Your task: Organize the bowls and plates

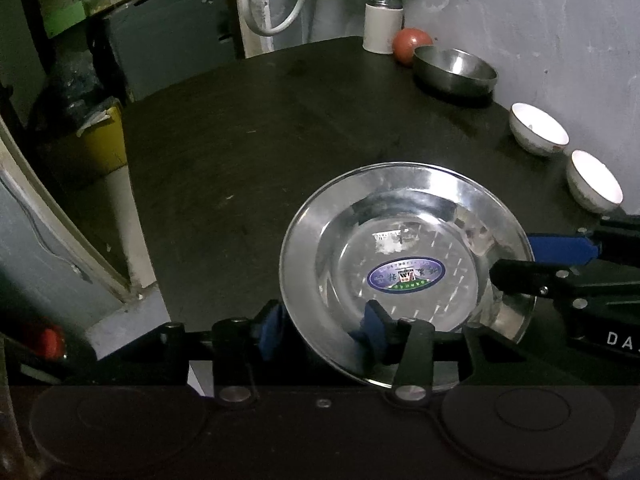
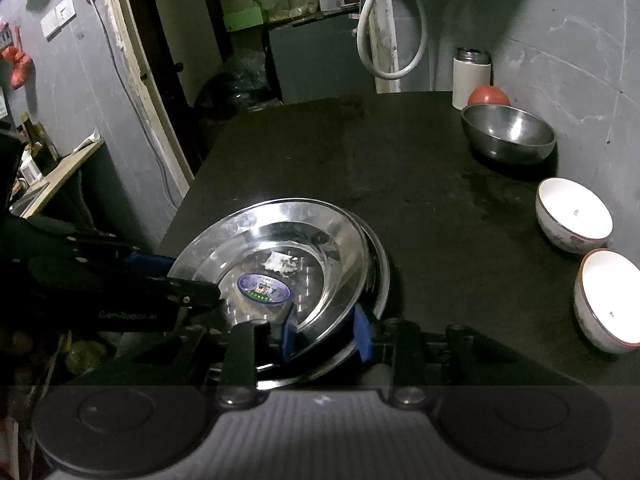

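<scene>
A shiny steel plate [image 1: 340, 240] with an oval sticker lies on the black table [image 1: 240, 140]. In the right wrist view this top plate [image 2: 280, 224] sits offset on a second steel plate [image 2: 380, 272]. My left gripper [image 1: 323, 331] is open and straddles the near-left rim, one blue pad outside and one inside the dish. My right gripper [image 2: 326, 334] straddles both rims with its pads apart. Each gripper shows in the other's view: the right gripper [image 1: 516, 260] at the plate's right edge, the left gripper [image 2: 192, 276] at its left edge.
Along the wall stand a steel bowl [image 2: 508, 132], two white bowls [image 2: 574, 214] [image 2: 608, 300], a white flask [image 2: 471, 76] and a red round thing [image 2: 488, 95]. The table's left edge drops off beside the plates. A yellow bin [image 1: 100, 144] stands below it.
</scene>
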`<state>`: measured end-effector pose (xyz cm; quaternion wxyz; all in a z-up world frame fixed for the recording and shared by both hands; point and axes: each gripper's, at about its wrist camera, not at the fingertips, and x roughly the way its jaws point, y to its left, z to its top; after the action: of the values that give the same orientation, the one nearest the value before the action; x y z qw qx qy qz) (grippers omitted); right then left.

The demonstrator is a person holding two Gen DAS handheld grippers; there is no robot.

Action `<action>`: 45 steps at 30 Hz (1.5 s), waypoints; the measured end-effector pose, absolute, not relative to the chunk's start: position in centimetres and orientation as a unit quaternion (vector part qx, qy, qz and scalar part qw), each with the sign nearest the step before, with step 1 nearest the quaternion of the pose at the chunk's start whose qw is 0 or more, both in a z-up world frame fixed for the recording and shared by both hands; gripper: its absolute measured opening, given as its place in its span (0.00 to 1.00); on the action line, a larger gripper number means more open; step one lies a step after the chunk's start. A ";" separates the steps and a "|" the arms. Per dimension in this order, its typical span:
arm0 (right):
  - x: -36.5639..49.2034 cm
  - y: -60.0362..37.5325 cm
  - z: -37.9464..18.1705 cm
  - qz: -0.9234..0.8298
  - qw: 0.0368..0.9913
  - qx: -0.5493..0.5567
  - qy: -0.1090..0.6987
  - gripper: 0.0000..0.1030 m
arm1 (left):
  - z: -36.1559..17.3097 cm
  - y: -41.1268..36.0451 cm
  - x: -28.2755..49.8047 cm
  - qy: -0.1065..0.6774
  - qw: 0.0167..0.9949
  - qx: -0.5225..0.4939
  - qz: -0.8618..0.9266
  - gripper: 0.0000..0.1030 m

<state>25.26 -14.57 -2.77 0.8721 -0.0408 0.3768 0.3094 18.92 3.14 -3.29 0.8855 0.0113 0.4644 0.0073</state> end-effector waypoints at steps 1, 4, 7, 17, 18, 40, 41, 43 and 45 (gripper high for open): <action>25.2 -14.6 -2.8 0.310 0.872 -0.041 0.376 0.34 | -3.3 3.1 19.0 0.466 0.885 0.014 0.007 0.48; 25.2 -14.6 -2.8 0.311 0.872 -0.041 0.375 0.35 | -3.2 2.9 19.1 0.468 0.883 0.019 0.009 0.52; 25.2 -14.7 -2.8 0.314 0.872 -0.040 0.374 0.36 | -3.3 2.9 19.3 0.472 0.881 0.014 0.016 0.55; 25.5 -14.8 -2.7 0.320 0.869 -0.031 0.375 0.50 | -3.0 3.5 19.0 0.475 0.879 0.006 0.049 0.74; 25.5 -14.9 -2.8 0.320 0.869 -0.029 0.375 0.52 | -2.9 3.6 19.0 0.474 0.879 0.005 0.053 0.75; 36.2 -24.2 -0.4 0.231 0.915 0.075 0.323 1.00 | -0.1 0.1 34.7 0.404 0.915 -0.005 0.000 0.99; 37.4 -24.8 -0.4 0.223 0.918 0.087 0.318 1.00 | -0.2 -0.1 36.0 0.404 0.915 -0.006 -0.001 0.99; 39.1 -25.3 -0.5 0.213 0.922 0.099 0.306 1.00 | -0.4 -0.8 39.0 0.405 0.914 -0.012 0.007 0.99; 40.6 -25.3 -0.7 0.204 0.931 0.086 0.291 1.00 | -0.6 -1.4 41.3 0.403 0.915 -0.018 0.007 0.99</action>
<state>40.58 -25.26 -0.70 0.9309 0.0865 0.2905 0.2038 41.32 -1.35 -0.62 0.9149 -0.0181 0.4033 0.0070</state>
